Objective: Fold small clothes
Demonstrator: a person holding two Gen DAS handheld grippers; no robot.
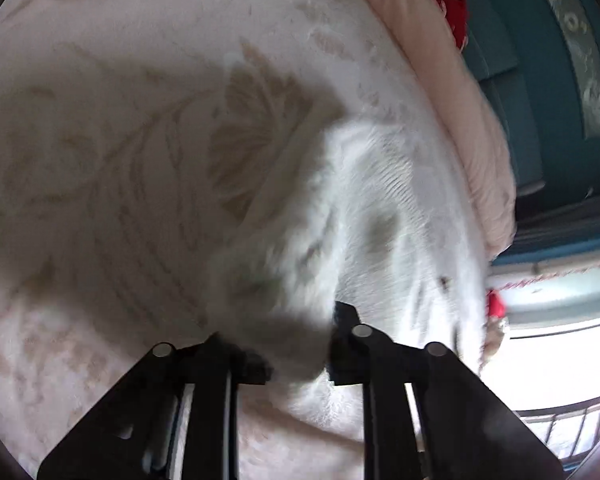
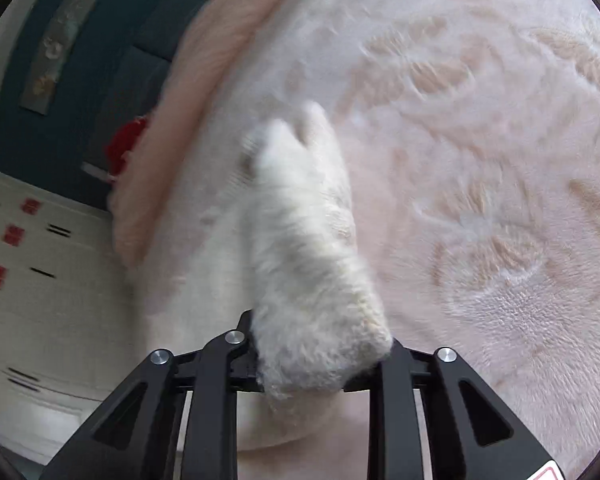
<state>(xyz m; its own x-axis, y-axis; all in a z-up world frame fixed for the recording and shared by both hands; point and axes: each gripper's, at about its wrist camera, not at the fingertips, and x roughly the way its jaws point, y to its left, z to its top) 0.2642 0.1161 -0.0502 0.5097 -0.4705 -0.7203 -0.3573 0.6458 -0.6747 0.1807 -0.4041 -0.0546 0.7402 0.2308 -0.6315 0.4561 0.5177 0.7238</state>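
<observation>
A small white fluffy garment (image 1: 364, 216) hangs over a pale pink bedspread with a beige floral pattern (image 1: 120, 160). My left gripper (image 1: 296, 344) is shut on one end of the garment, which bunches between the black fingers and hides the tips. In the right wrist view the same white garment (image 2: 304, 248) stretches away from my right gripper (image 2: 320, 356), which is shut on its near end. Both views are motion-blurred. The cloth is lifted off the bedspread (image 2: 480, 200).
A folded pink quilt (image 1: 460, 100) runs along the bed's far side, also in the right wrist view (image 2: 188, 112). Behind it stand a dark teal headboard (image 1: 540, 100) and a red item (image 1: 454, 4). A white drawer cabinet (image 2: 40, 280) stands at left. A bright window (image 1: 560, 368) is at lower right.
</observation>
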